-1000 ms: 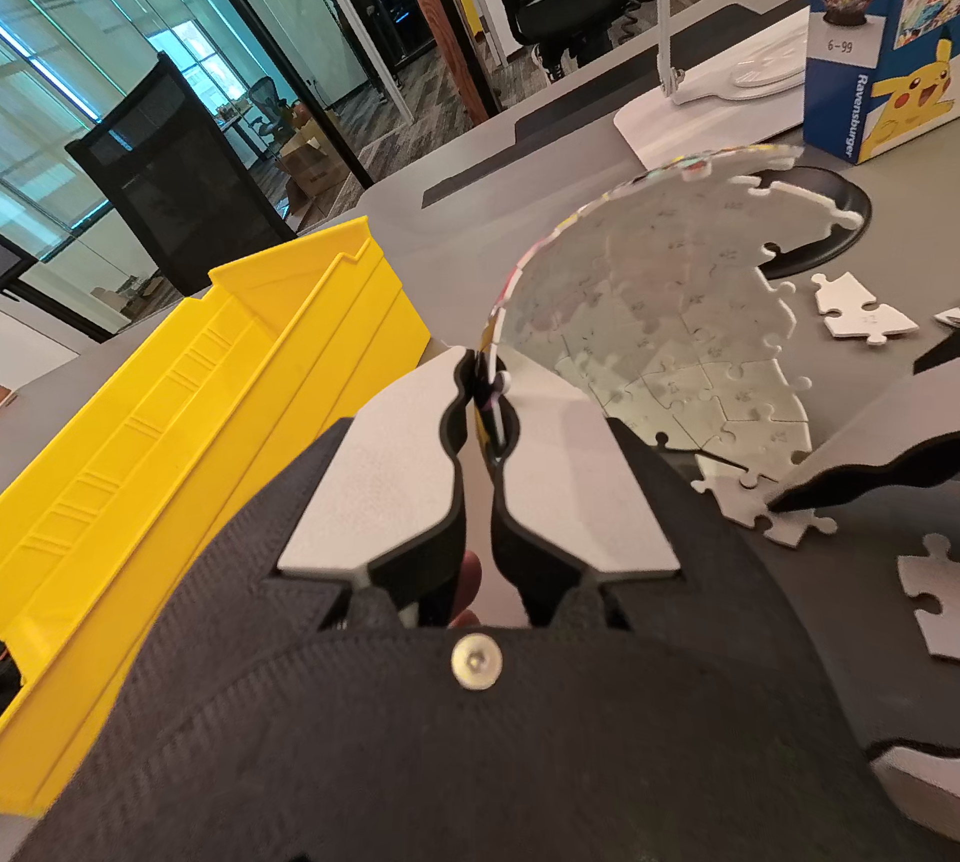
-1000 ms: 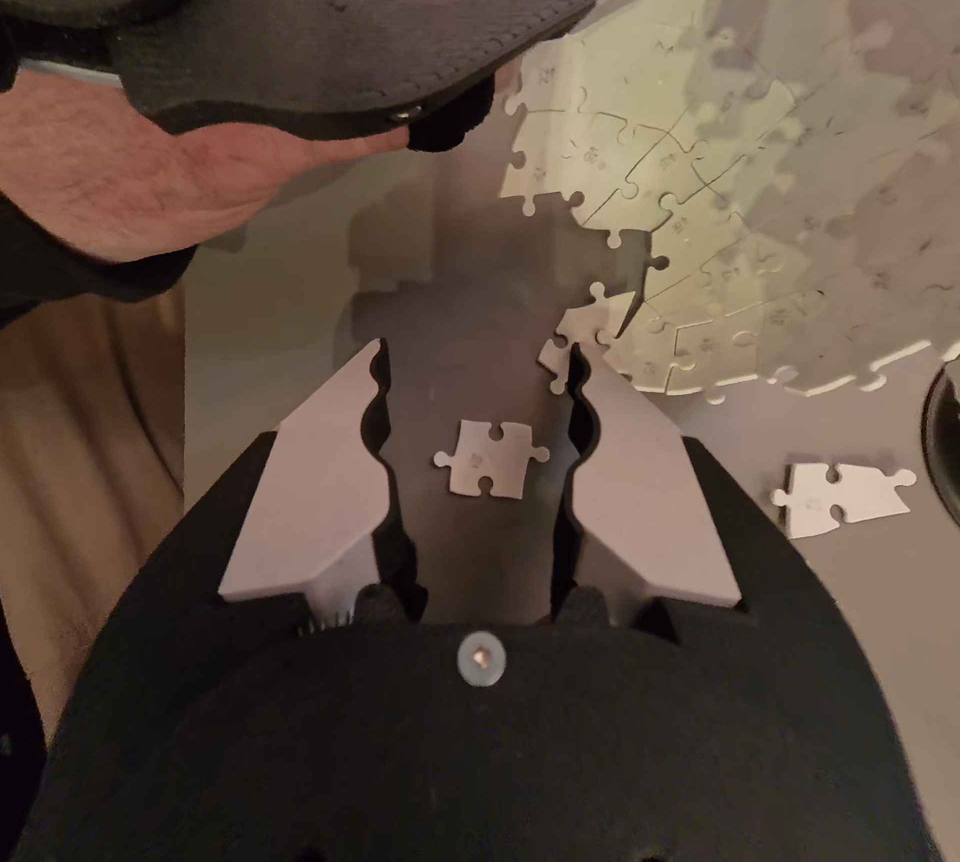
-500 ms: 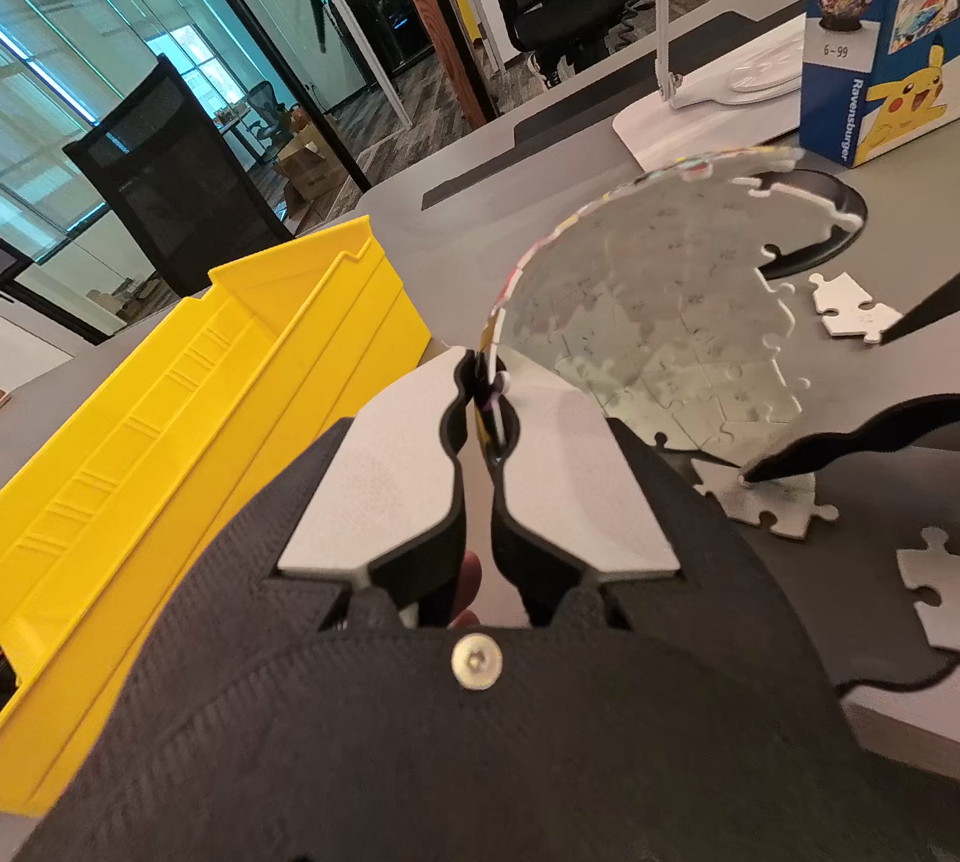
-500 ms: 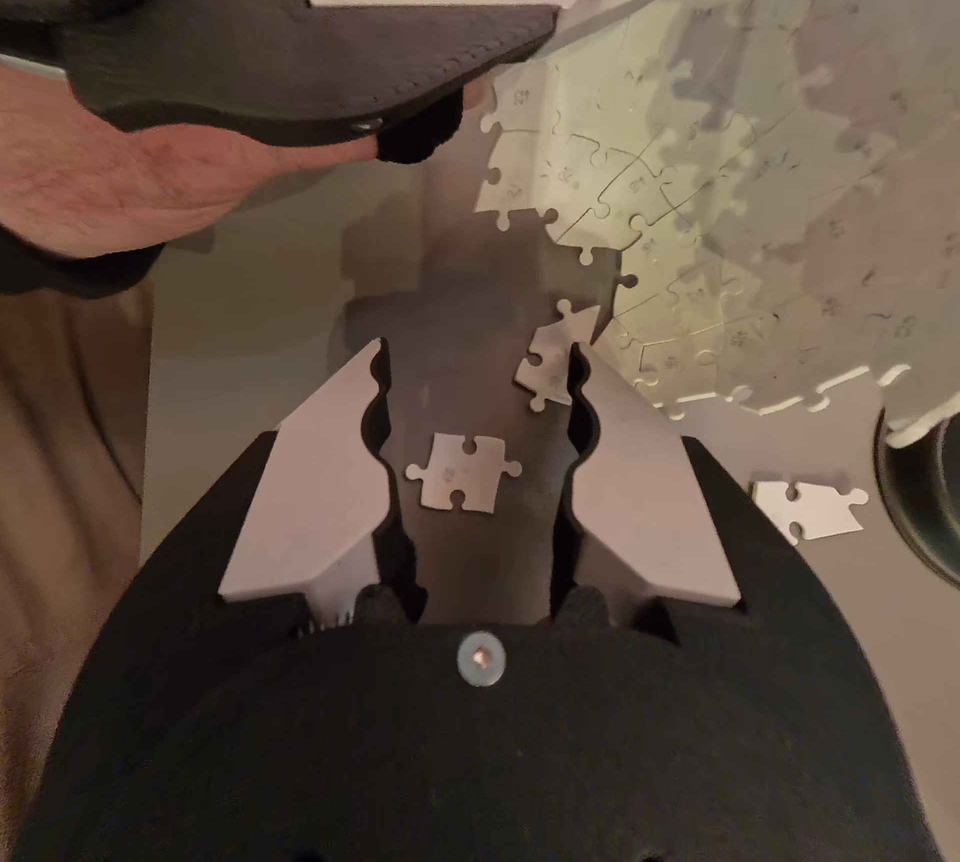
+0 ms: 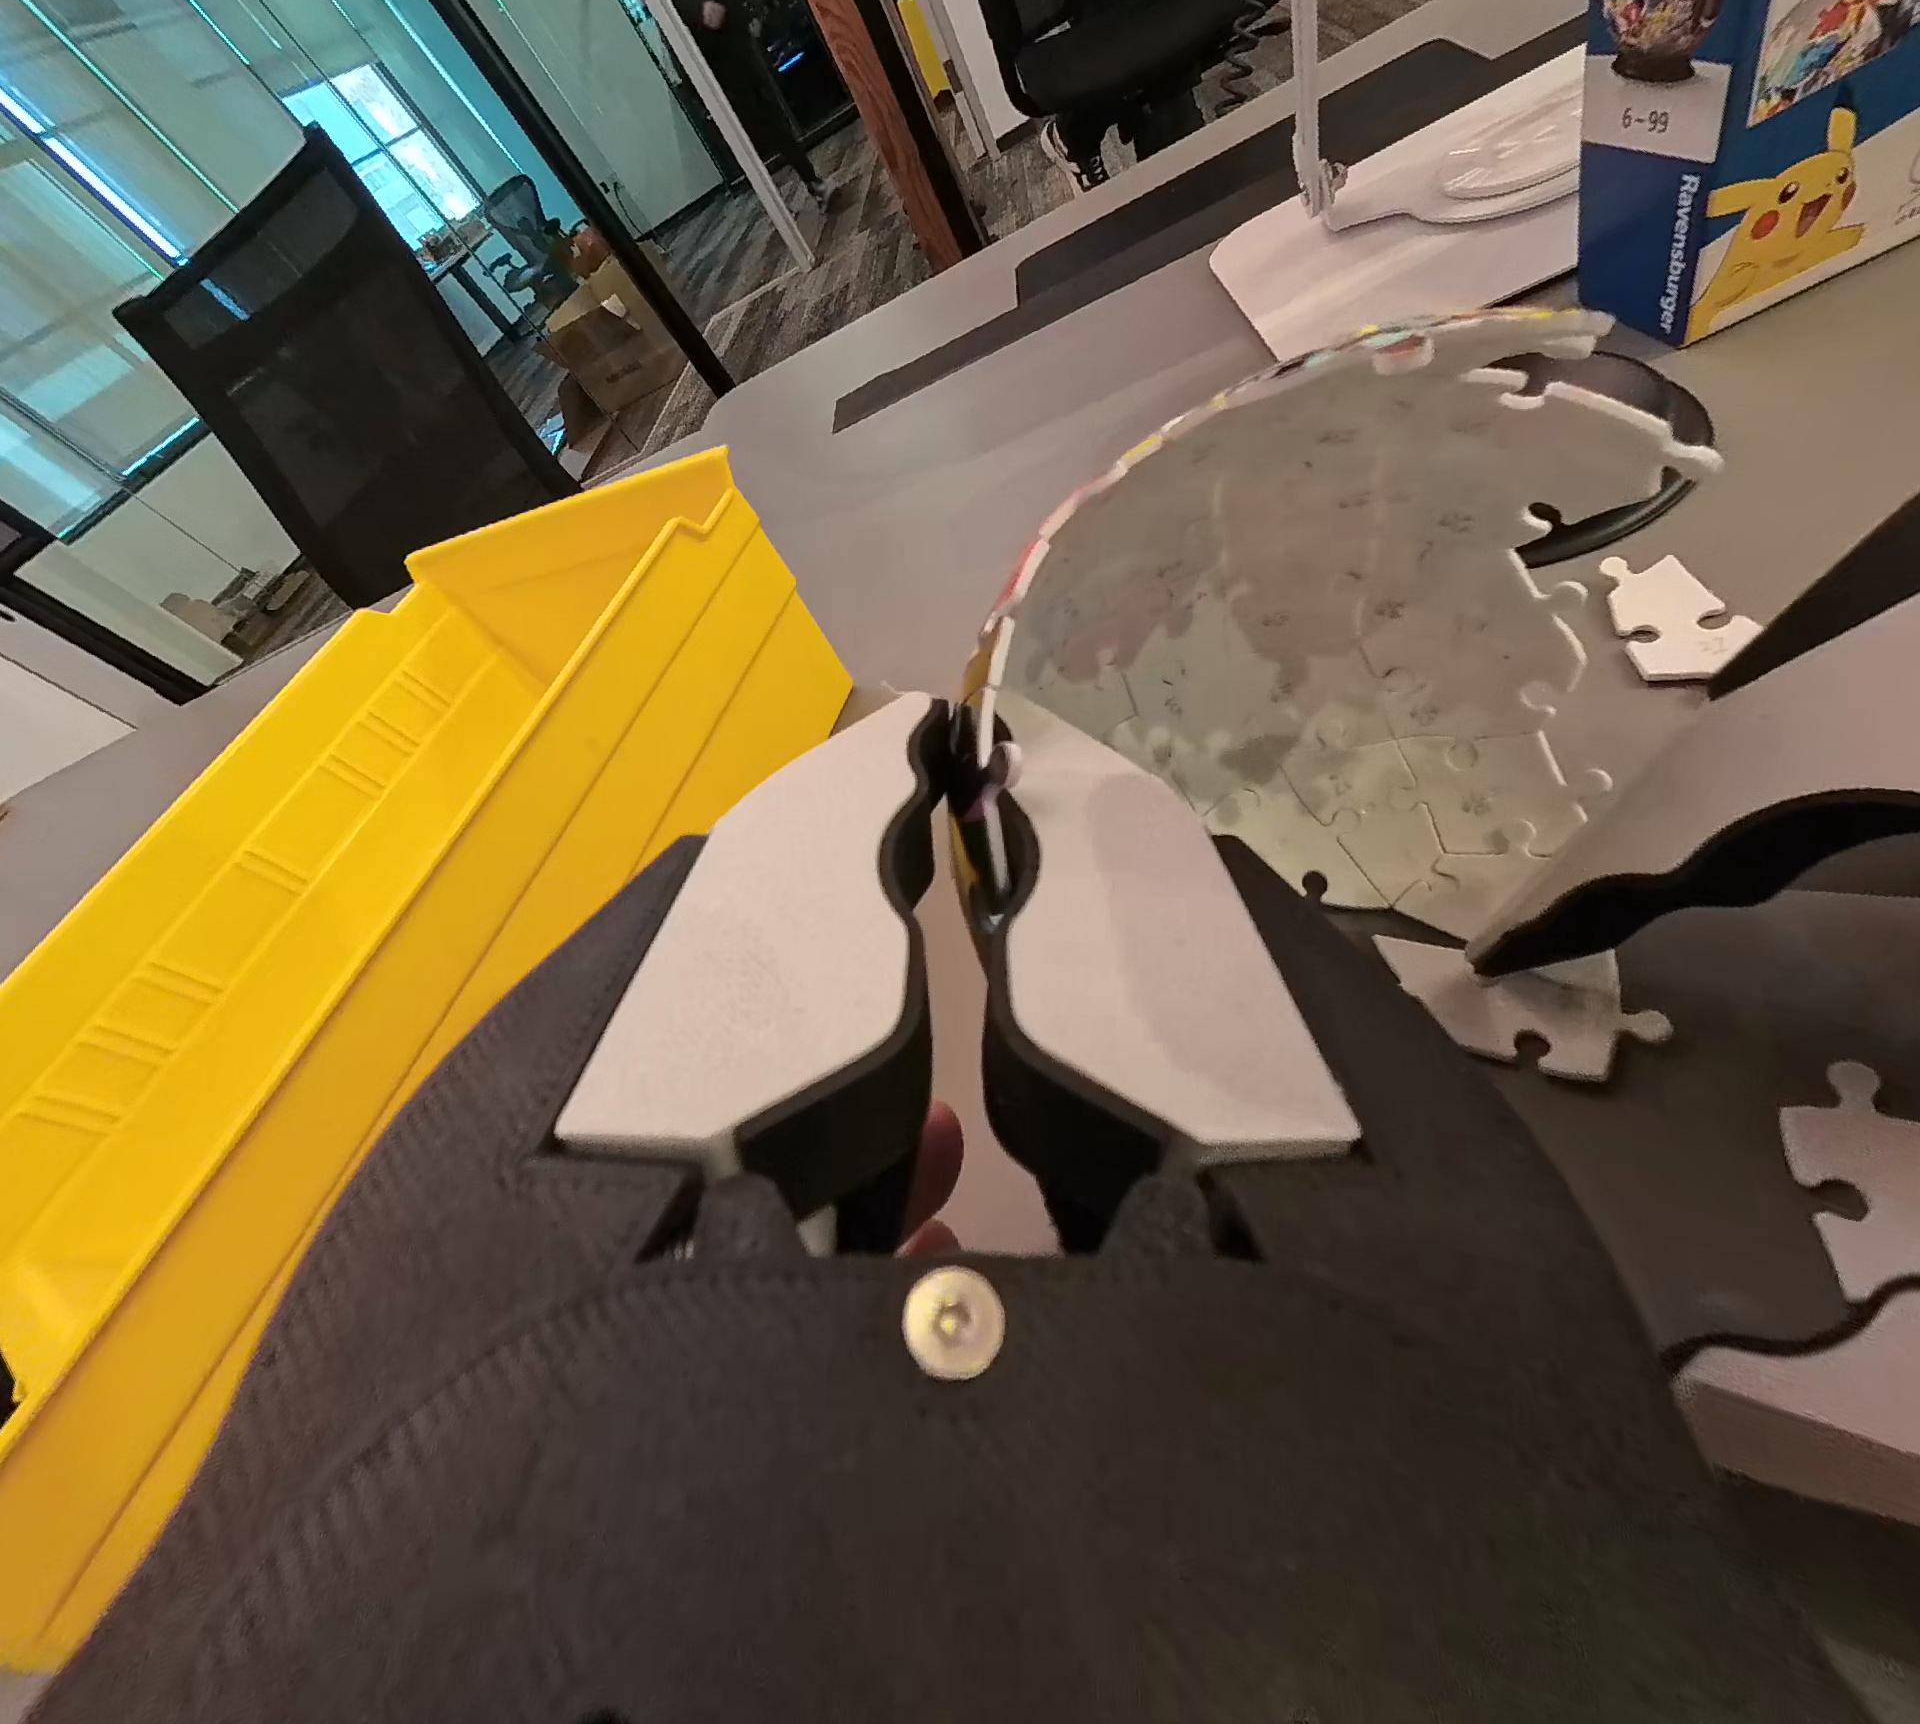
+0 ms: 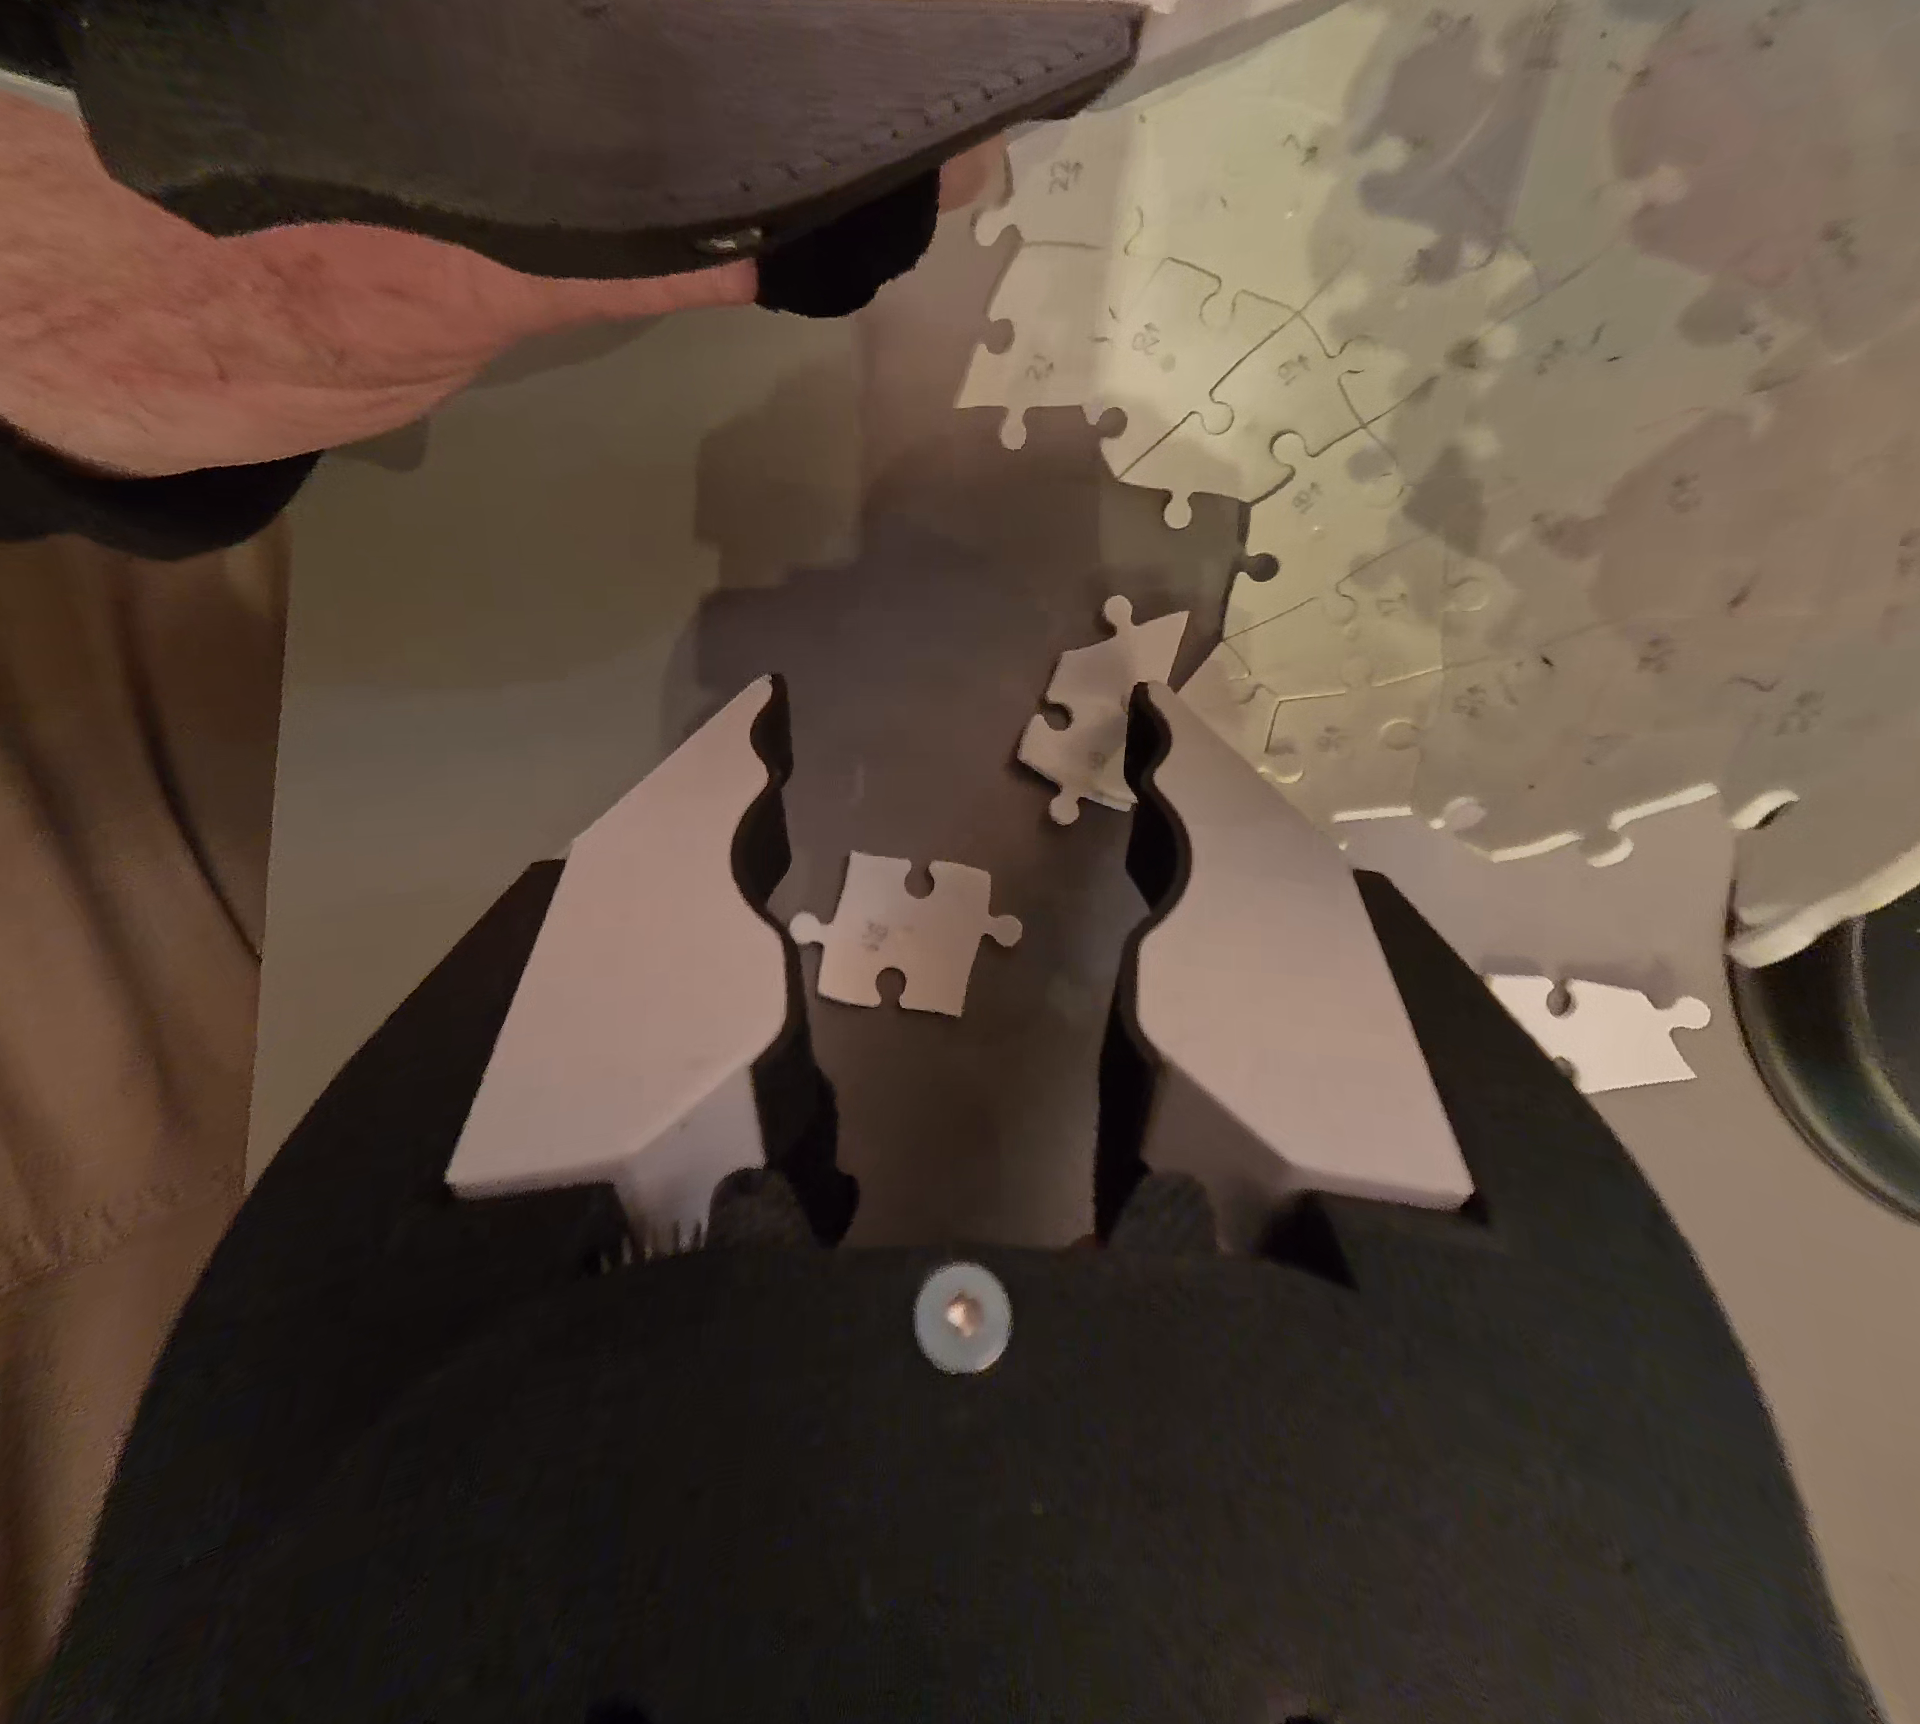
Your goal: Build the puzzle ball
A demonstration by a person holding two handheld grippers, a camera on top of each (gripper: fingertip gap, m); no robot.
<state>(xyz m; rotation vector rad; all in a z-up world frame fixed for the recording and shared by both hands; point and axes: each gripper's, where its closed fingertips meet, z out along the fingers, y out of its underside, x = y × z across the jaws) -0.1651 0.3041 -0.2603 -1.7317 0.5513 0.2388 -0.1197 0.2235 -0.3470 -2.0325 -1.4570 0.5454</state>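
Note:
The partial puzzle ball (image 5: 1299,635) is a curved shell of joined pieces with its pale inner side showing, resting on the grey desk (image 5: 935,469). My left gripper (image 5: 971,791) is shut on the shell's left rim. The shell also shows in the right wrist view (image 6: 1507,427). My right gripper (image 6: 956,687) is open and low over the desk. One loose piece (image 6: 904,947) lies between its fingers. Another loose piece (image 6: 1091,718) lies by the shell's edge, against the right fingertip (image 6: 1153,708). The right gripper's fingers also show in the left wrist view (image 5: 1558,916).
A yellow bin (image 5: 416,843) stands left of the shell. The puzzle box (image 5: 1766,64) and a white lamp base (image 5: 1403,261) stand behind it. A round cable hole (image 5: 1621,469) is behind the shell. More loose pieces (image 5: 1673,630) (image 5: 1849,1186) (image 6: 1600,1040) lie on the right. The grippers' ends are close to 12 cm from one another.
My right gripper has shifted a little rightward over the desk, still open, its right fingertip staying at the loose piece by the shell. The left gripper and shell have held still.

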